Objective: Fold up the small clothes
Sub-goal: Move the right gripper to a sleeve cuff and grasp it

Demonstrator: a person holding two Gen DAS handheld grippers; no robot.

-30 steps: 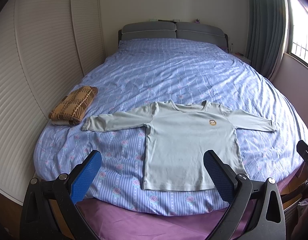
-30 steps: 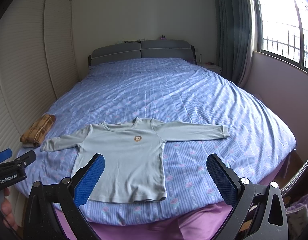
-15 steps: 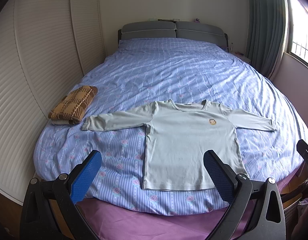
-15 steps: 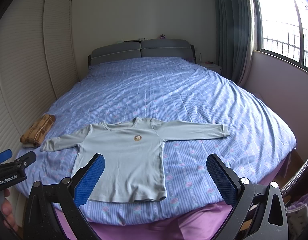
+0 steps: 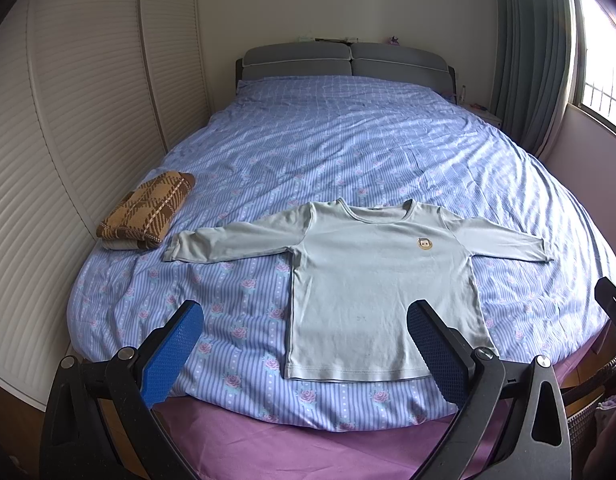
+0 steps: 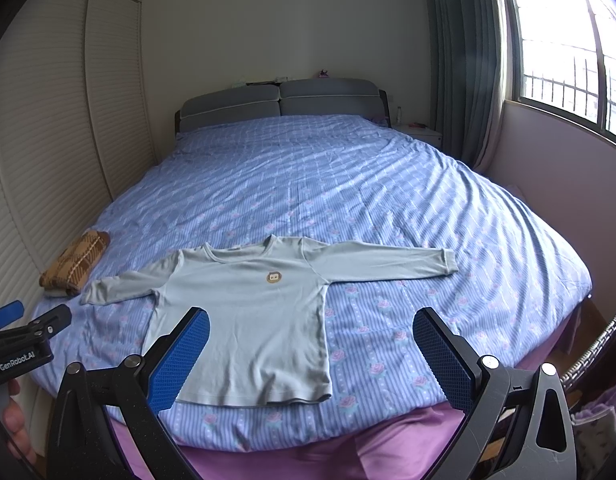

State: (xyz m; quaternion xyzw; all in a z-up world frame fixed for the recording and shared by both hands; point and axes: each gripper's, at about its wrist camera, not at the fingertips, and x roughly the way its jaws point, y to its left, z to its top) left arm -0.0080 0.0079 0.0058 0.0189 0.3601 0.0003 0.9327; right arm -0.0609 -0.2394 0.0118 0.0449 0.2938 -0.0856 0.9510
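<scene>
We see the pale green long-sleeved child's shirt (image 5: 382,288) lying flat, sleeves out, near the foot edge of the blue striped bedspread (image 5: 348,148). Our L gripper (image 5: 303,356) & R gripper (image 6: 312,356) hang above that edge, jaws wide apart, holding nothing. Folded brown plaid knit (image 5: 147,210) sits left of the shirt.

We see the pale green long-sleeved child's shirt (image 5: 382,292) lying flat, front up, on the blue striped floral bedcover (image 5: 348,152), near the foot edge of the bed, sleeves spread to either side and neck toward the grey padded headboard (image 5: 344,60). To its left, just beyond the left cuff, sits the folded brown plaid knit (image 5: 147,210), by the bed's left edge and the white slatted wardrobe doors (image 5: 67,120). The grey-green curtain (image 6: 464,60) and the window (image 6: 568,48) stand to the right of the bed.
</scene>
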